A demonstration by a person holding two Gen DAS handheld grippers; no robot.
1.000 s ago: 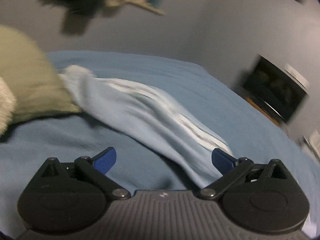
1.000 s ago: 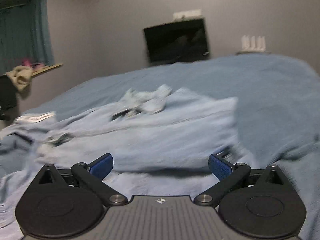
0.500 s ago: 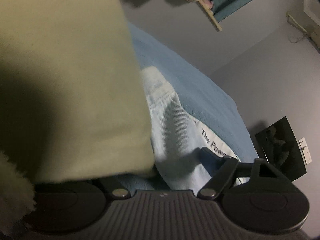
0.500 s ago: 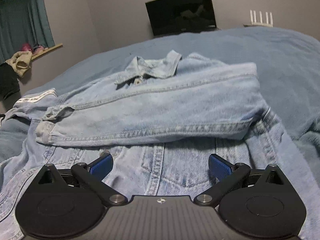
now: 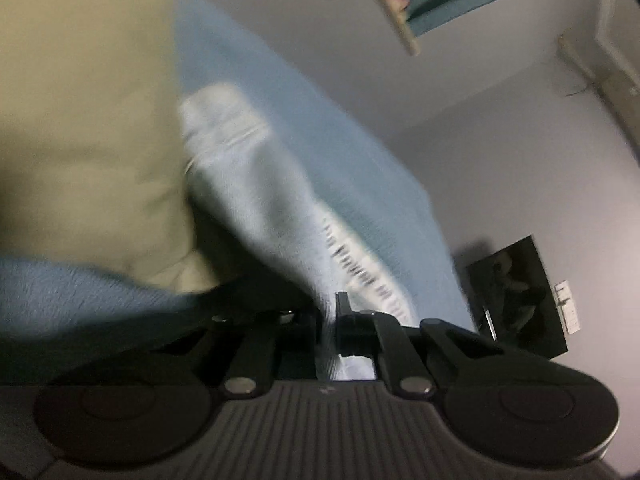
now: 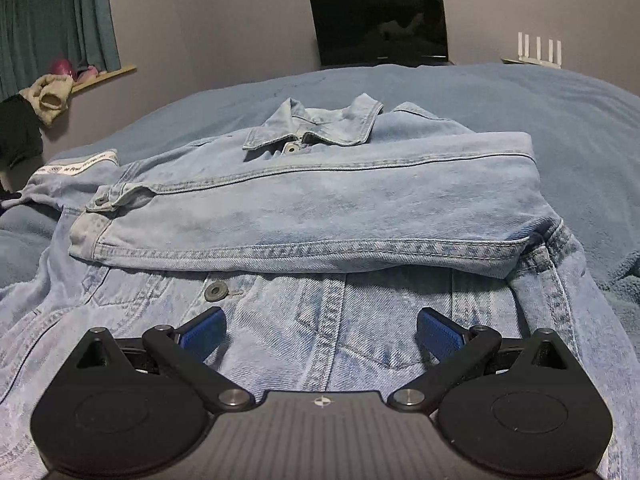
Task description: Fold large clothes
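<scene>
- Currently one blue bed (image 6: 500, 92) carries one denim jacket (image 6: 320, 200), spread flat; one sleeve (image 6: 304, 216) is folded across the chest, the other sleeve (image 5: 256, 200) trails beside one olive pillow (image 5: 80, 128).
- Left gripper (image 5: 329, 320): clamped tight on that trailing sleeve. Risk: a thin pinch slips, or the pillow snags the cloth.
- Right gripper (image 6: 320, 330): jaws wide, empty, over the jacket front.

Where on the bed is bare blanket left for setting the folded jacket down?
Bare blanket lies beyond the denim jacket collar toward the TV, and right of the folded sleeve. The left is crowded: the other sleeve butts against a pillow.
</scene>
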